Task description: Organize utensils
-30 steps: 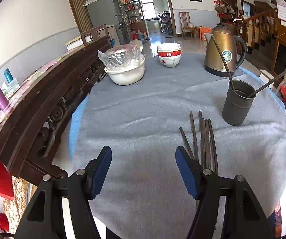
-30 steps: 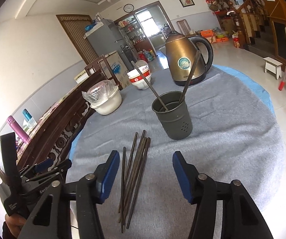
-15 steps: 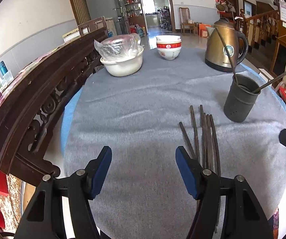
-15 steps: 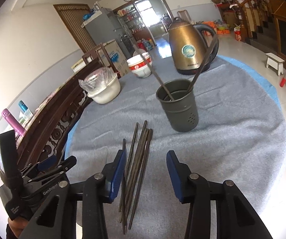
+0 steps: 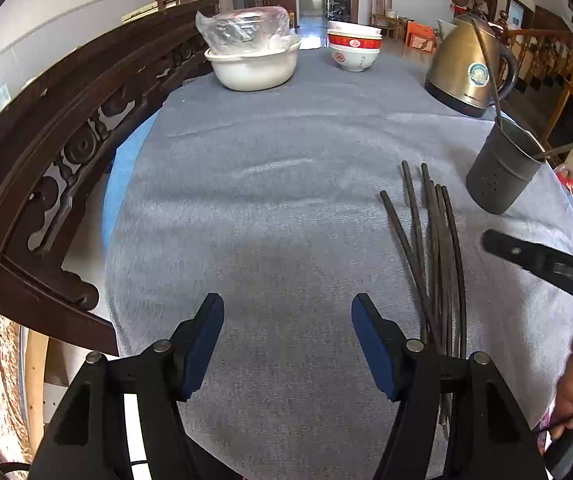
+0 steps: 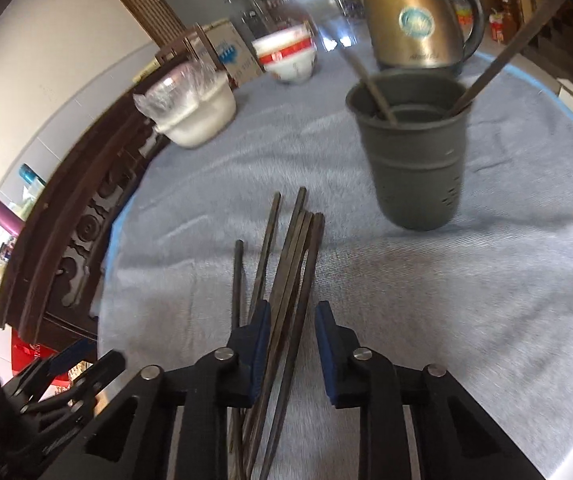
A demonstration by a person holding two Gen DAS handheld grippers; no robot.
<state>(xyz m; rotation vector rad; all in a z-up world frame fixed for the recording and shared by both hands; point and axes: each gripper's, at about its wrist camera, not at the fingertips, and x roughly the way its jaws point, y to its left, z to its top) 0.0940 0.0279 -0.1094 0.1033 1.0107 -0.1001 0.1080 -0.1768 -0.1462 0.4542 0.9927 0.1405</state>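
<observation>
while the grey cloth (image 5: 270, 208) spreads wide across the round table, the brass kettle (image 5: 466, 68) and the white basin (image 5: 254, 68) under its plastic wrap stand at the far side, well away from the work. nearer sits the dark holder cup (image 6: 410, 152), two sticks already leaning in it, and just beside it on the cloth lies the loose bundle of chopsticks (image 6: 286, 272), fanned at the far ends. the left gripper (image 5: 286, 344) hangs over bare cloth, its jaws apart on nothing. the right gripper (image 6: 290, 344) has just been closing around the bundle's near end; several sticks run between its pads, one pad against them, the other seemingly a shade clear. to my eye the risk is a messy pinch: too many sticks caught at once, so some slip free or skew as they lift, and tilted ones could knock the cup over.
</observation>
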